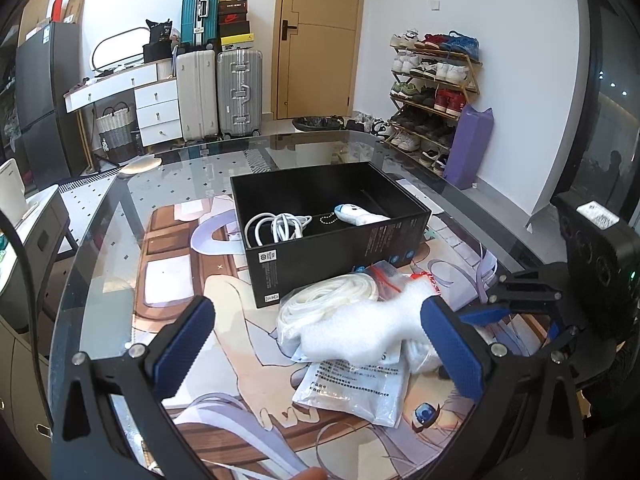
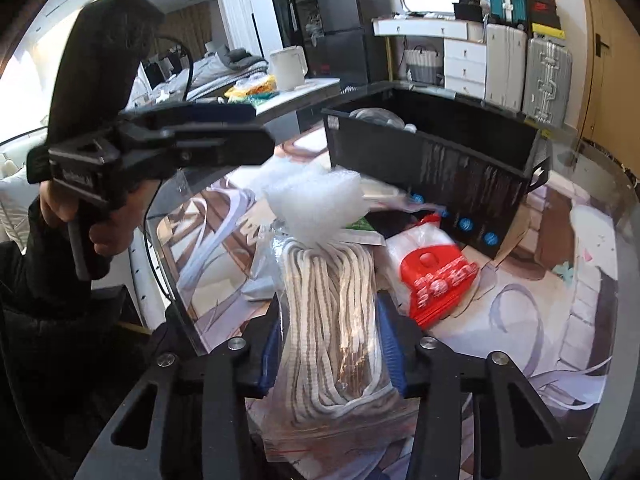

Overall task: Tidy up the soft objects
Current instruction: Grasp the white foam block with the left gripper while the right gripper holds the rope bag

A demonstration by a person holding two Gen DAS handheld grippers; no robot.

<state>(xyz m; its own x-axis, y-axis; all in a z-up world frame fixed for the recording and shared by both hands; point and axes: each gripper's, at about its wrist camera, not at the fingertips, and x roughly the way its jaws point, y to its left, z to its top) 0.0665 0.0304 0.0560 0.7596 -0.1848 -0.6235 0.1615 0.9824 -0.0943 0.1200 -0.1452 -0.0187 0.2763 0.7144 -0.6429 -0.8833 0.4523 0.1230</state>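
Note:
A clear bag of coiled white rope [image 2: 332, 320] sits between my right gripper's [image 2: 330, 344] blue pads, which are shut on it; the bag also shows in the left wrist view [image 1: 328, 300]. A piece of white foam wrap [image 1: 360, 332] lies on the pile, also seen from the right [image 2: 316, 204]. My left gripper [image 1: 320, 344] is open, its pads either side of the foam, just above the pile. A black open box [image 1: 336, 232] holds a white cable [image 1: 280, 226] and a small white-blue device [image 1: 360, 216]. A red-and-white plastic bag [image 2: 432, 276] lies beside the box.
A printed white pouch [image 1: 356, 388] lies under the pile on the glass table [image 1: 120, 208] with an illustrated mat. The right gripper body [image 1: 592, 264] is at the right edge. Suitcases, a shoe rack and a door stand behind.

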